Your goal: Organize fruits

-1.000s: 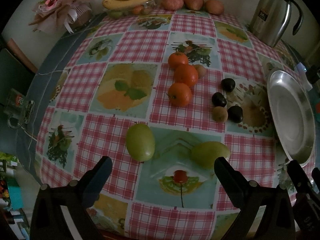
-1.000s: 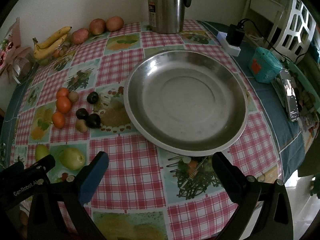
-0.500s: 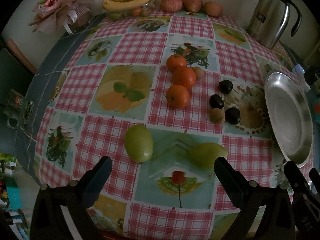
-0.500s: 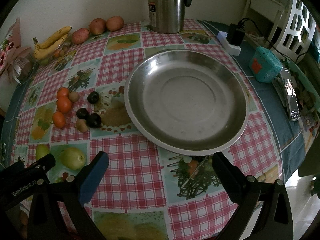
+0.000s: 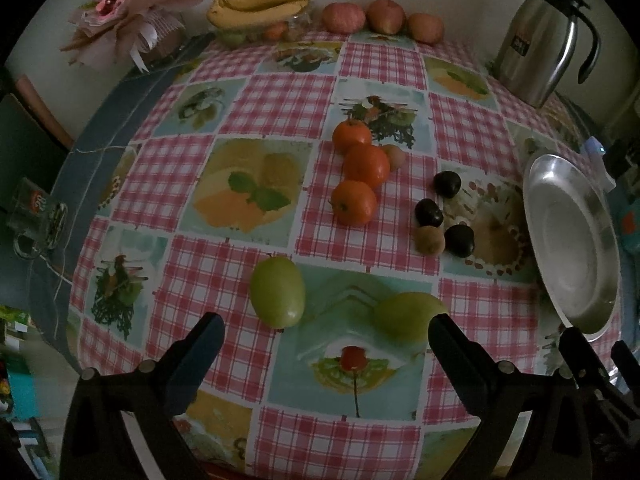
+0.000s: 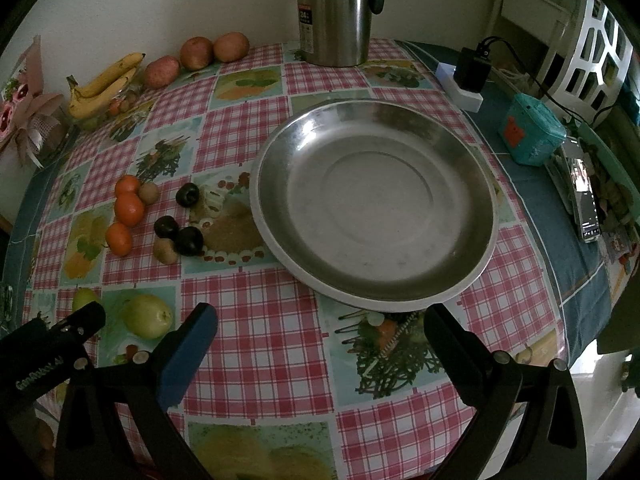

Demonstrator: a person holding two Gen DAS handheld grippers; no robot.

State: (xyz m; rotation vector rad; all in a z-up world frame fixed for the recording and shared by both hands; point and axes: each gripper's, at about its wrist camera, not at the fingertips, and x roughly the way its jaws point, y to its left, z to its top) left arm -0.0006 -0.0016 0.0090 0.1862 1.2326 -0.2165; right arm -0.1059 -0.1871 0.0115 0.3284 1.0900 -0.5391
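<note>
While both claws gape wide and empty, left gripper hovers over two green mangoes near the table edge. Right gripper faces the bare steel plate, checked cloth open between.

"24" on flask label

Shiny steel plate and jug; glossy checked tablecloth; smooth green pears

Red-checked tablecloth, seemingly green pears
</note>
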